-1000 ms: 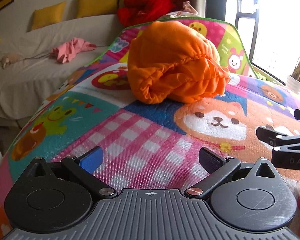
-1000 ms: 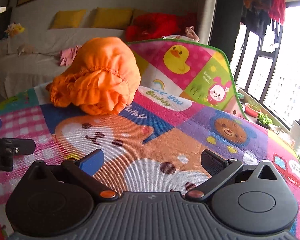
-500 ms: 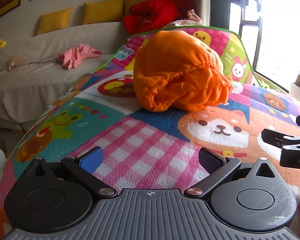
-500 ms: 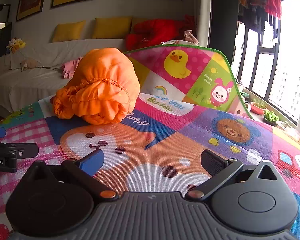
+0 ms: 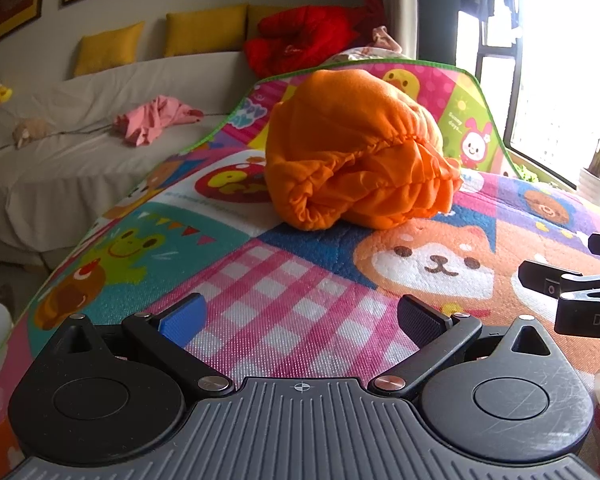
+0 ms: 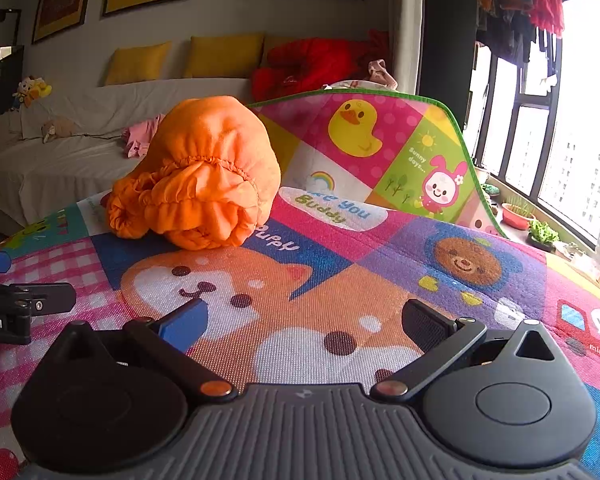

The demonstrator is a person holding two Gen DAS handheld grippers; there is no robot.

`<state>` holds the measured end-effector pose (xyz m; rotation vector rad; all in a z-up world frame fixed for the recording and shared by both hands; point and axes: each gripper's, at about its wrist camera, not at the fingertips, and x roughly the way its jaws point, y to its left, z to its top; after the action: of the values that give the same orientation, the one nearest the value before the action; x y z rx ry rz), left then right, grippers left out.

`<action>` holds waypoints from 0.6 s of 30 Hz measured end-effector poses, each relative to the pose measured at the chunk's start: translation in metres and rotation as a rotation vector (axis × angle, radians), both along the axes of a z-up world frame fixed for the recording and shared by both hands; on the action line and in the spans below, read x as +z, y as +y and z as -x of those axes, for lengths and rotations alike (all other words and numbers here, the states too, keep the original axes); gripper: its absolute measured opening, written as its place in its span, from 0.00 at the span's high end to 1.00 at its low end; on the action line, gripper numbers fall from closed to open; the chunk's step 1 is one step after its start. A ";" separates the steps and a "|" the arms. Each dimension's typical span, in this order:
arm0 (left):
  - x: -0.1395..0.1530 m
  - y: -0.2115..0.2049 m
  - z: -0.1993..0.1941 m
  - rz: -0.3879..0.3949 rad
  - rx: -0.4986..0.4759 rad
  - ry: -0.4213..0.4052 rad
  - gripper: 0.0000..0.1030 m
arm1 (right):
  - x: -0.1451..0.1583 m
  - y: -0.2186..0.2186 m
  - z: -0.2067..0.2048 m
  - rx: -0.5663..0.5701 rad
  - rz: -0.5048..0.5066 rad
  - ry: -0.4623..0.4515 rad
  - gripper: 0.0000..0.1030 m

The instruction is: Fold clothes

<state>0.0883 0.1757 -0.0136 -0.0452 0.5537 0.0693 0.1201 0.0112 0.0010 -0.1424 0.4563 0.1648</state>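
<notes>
The mat carries the words "Sunny days..." and "Buddy". One orange garment lies bunched on it, ahead of both grippers and well apart from them. The left gripper and right gripper have their fingers spread wide, holding nothing. Behind stands a sofa with yellow cushions.

Bare play mat lies between both spread-jawed grippers and the orange garment bundle. Mat's upturned far edge walls off space behind the bundle.
</notes>
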 end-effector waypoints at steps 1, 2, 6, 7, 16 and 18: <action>0.000 0.000 0.000 -0.001 0.000 0.000 0.00 | 0.000 0.000 0.000 0.000 0.000 0.000 0.00; 0.000 0.000 0.000 -0.001 0.000 -0.001 0.00 | 0.000 0.000 0.000 0.000 0.000 0.000 0.00; 0.000 0.000 0.000 -0.002 0.000 -0.002 0.00 | 0.000 0.000 0.000 0.000 -0.001 0.000 0.00; 0.000 0.000 0.001 -0.002 0.000 -0.002 0.00 | 0.000 0.000 0.000 0.000 -0.001 -0.001 0.00; 0.001 0.001 0.001 0.000 0.000 -0.004 0.00 | 0.001 0.001 0.000 -0.001 -0.002 0.000 0.00; 0.001 0.001 0.002 0.000 0.001 -0.005 0.00 | 0.001 0.001 0.000 -0.001 -0.003 0.000 0.00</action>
<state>0.0868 0.1765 -0.0125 -0.0458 0.5488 0.0702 0.1202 0.0124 0.0016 -0.1396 0.4563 0.1645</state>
